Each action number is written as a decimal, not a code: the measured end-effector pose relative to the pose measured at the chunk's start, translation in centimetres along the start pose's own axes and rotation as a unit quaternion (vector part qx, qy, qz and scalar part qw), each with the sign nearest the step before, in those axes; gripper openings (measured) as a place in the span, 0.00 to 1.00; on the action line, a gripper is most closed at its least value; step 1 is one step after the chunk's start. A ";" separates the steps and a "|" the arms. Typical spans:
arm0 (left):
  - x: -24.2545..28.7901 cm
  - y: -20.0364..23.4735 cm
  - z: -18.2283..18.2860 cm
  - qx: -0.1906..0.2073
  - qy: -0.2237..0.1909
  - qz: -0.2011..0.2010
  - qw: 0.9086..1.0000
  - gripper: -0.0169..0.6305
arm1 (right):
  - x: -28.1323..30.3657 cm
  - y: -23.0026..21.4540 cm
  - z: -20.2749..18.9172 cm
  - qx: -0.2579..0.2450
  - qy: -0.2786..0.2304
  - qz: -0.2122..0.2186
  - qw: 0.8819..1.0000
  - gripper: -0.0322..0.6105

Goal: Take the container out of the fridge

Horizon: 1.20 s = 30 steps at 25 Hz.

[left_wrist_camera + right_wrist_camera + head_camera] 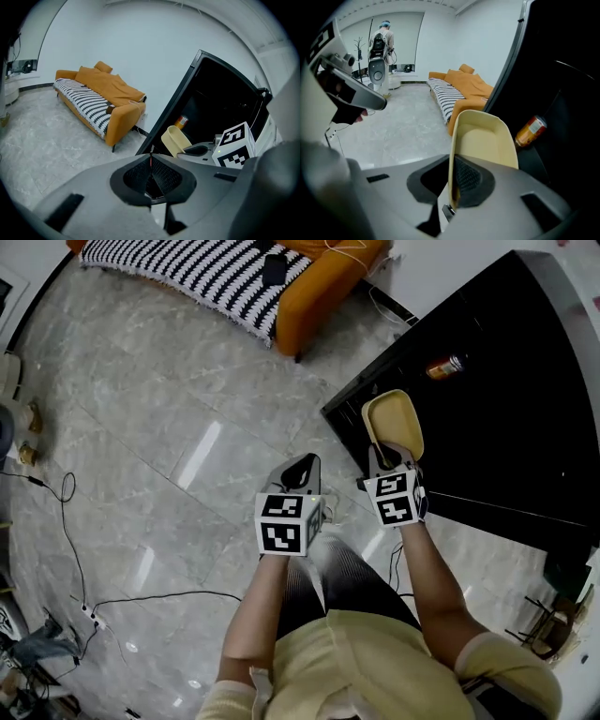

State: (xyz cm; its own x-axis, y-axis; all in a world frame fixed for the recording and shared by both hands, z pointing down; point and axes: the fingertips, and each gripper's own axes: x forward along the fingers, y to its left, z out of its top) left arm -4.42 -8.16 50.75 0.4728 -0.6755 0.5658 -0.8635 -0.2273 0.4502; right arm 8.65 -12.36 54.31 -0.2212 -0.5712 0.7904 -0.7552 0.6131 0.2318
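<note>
A cream plastic container [394, 421] hangs in the air at the edge of the black fridge [525, 381]. My right gripper [386, 458] is shut on its near rim; in the right gripper view the container [487, 143] stands on edge with its left wall pinched between the jaws. My left gripper [300, 468] hangs over the floor to the left of the container, its jaws shut with nothing between them [150, 161]. In the left gripper view the container [175, 139] shows ahead at the fridge's corner.
An orange can [444, 367] lies inside the dark fridge, also seen as a can [530, 131] to the right of the container. An orange sofa [319, 282] with a striped blanket stands at the far side. Cables [70, 521] trail over the grey marble floor. A person [380, 44] stands far off.
</note>
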 end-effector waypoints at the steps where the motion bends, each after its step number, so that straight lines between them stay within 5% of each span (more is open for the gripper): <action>1: -0.5 -0.1 0.2 0.001 -0.001 0.002 1.000 0.06 | -0.6 0.1 0.3 0.002 -0.002 0.001 1.000 0.11; 7: -3.7 -0.3 0.8 0.004 -0.003 0.009 1.000 0.06 | -3.9 1.1 1.8 -0.001 -0.013 0.013 1.000 0.11; 30: -8.9 -5.6 6.2 0.121 -0.040 -0.033 0.991 0.06 | -14.5 3.3 4.9 0.061 -0.084 0.062 0.993 0.11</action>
State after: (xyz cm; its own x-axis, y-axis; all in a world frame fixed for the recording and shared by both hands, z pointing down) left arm -4.91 -5.18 38.93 0.5219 -0.7052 0.4799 -0.8530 -0.4277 0.2991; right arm 6.34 -4.66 40.83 -0.4094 -0.5847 0.7004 -0.7824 0.6198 0.0600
